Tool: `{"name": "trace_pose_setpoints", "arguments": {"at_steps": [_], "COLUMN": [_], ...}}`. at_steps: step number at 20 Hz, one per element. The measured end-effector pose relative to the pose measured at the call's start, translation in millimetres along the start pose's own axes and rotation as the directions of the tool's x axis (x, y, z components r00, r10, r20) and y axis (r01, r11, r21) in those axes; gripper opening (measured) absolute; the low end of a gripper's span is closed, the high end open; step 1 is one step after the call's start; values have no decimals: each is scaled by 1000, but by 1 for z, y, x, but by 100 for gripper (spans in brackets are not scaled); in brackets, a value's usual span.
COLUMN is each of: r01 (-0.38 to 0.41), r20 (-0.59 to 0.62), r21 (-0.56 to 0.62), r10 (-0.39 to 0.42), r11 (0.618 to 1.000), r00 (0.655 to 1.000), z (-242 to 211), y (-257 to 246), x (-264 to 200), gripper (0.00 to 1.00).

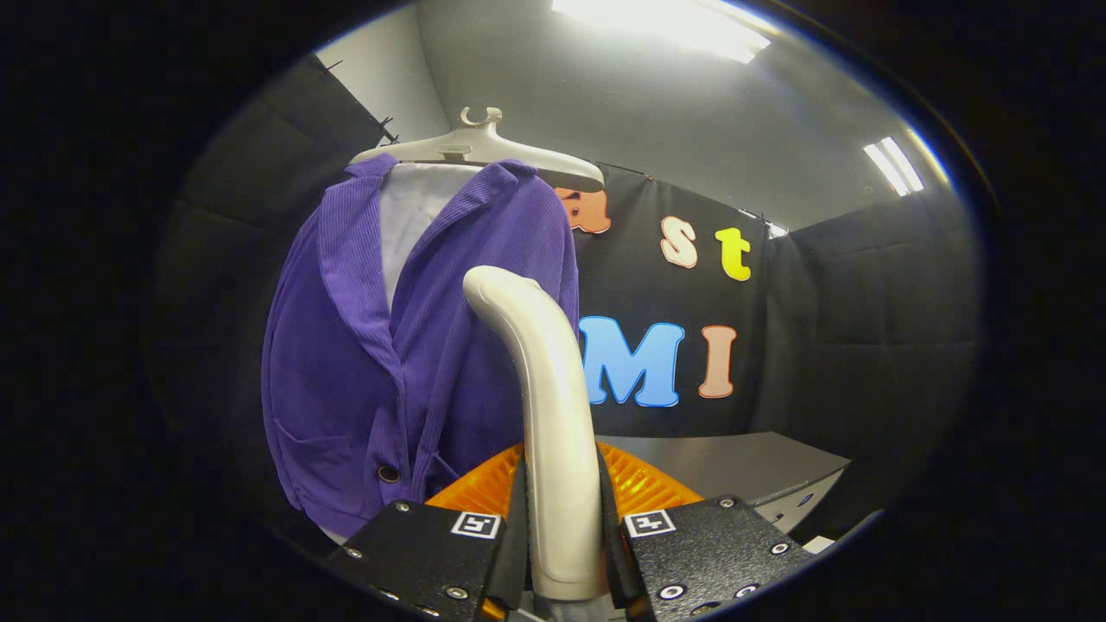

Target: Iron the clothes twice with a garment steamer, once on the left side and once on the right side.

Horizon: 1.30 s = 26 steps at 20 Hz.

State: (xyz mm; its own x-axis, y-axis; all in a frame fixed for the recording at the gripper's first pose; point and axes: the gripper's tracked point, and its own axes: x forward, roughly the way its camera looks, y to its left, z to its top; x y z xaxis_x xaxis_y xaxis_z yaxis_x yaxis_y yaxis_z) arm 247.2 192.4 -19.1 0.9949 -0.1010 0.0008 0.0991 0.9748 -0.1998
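Note:
A purple corduroy jacket (415,345) hangs on a pale hanger (484,151), with a white lining showing at the collar. The garment steamer (540,380) has a curved cream handle that rises between my fingers, and both fingers press on its sides. My gripper (562,536) is shut on that handle. The steamer's head curves up and forward toward the jacket's right front panel, close to the fabric; I cannot tell whether it touches. An orange ribbed part (639,484) of the steamer shows just behind the fingers.
A grey table surface (752,466) lies beyond the fingers to the right, under the black booth wall (864,328). Ceiling lights shine above. The jacket hangs left of the table.

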Motion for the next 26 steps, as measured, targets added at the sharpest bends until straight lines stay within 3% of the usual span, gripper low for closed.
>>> {"name": "trace_pose_setpoints", "arguments": {"at_steps": [18,26], "r01": [-149,-198], "r20": [-195,-234], "r21": [-132,-152], "r10": [121,160], "r11": [980,968], "r00": [973,959], "z": [-112,-141], "y": [41,38], "x": [-46,-51], "gripper": [38,38]}}
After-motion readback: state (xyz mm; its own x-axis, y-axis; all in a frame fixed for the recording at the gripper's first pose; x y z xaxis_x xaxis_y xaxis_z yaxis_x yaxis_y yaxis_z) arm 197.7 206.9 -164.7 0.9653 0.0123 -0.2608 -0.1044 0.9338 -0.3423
